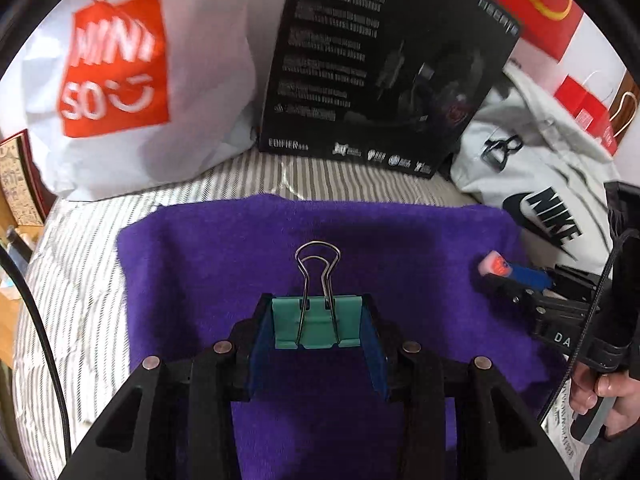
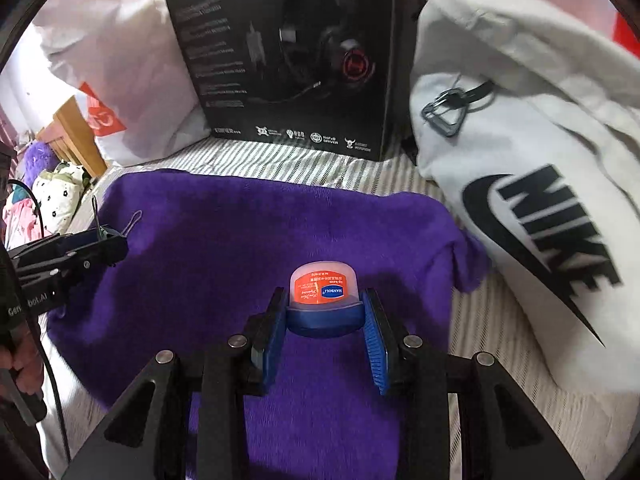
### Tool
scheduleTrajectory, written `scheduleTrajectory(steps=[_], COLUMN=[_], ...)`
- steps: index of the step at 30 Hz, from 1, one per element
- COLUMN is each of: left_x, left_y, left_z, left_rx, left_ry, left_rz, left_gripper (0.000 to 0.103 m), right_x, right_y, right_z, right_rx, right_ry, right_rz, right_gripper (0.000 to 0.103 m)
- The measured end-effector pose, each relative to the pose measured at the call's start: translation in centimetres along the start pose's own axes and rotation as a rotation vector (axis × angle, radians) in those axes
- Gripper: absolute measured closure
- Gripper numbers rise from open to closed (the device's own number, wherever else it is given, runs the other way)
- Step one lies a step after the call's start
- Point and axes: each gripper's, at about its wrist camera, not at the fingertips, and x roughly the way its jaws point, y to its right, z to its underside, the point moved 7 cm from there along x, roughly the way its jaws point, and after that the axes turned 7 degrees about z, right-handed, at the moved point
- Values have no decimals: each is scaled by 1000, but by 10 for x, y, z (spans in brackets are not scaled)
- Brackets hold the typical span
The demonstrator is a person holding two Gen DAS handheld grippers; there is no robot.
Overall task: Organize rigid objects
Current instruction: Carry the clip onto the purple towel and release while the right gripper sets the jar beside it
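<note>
My left gripper (image 1: 318, 320) is shut on a teal binder clip (image 1: 318, 322) with silver wire handles, held above the purple towel (image 1: 224, 256). My right gripper (image 2: 324, 312) is shut on a small jar (image 2: 324, 286) with a blue lid and orange label, also above the purple towel (image 2: 224, 240). In the left wrist view the right gripper with the jar (image 1: 494, 264) shows at the right. In the right wrist view the left gripper (image 2: 108, 240) shows at the left with the clip's wire handles sticking out.
A black headset box (image 2: 288, 52) stands behind the towel on the striped bedding (image 2: 280, 160). A white Miniso bag (image 1: 120, 80) is at the back left. A white Nike bag (image 2: 540, 180) with a dark clip on its cord lies at the right.
</note>
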Motion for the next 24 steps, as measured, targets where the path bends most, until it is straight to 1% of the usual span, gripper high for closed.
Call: scheduleTrajectory(steps=[4, 6, 11, 16, 17, 19, 21, 22, 24], left_x=[18, 22, 27, 30, 31, 31, 32, 32, 32], left_y=[-1, -2, -1, 4, 5, 7, 9, 9, 12], left_z=[-1, -2, -5, -4, -4, -3, -1, 0, 5], left_rx=[14, 20, 33, 85, 97, 107, 112, 113, 121], left_ry=[-35, -44, -61, -72, -77, -86, -91, -96, -109], left_rz=[-12, -19, -30, -67, -72, -78, -76, -78, -84], left_gripper=[64, 64, 64, 63, 62, 60, 53, 49, 32], right_x=[23, 28, 30, 28, 30, 29, 27, 25, 23], right_y=[-5, -7, -9, -11, -11, -11, -12, -12, -11], right_z=[-4, -4, -6, -5, -5, -4, 0, 3, 9], right_rx=[-10, -18, -33, -63, -66, -72, -66, -68, -75], right_ry=[-41, -39, -40, -33, -33, -40, -62, -70, -81], right_rz=[3, 10, 15, 21, 20, 4, -14, -15, -1], right_gripper=[66, 66, 66, 66, 65, 61, 51, 50, 49])
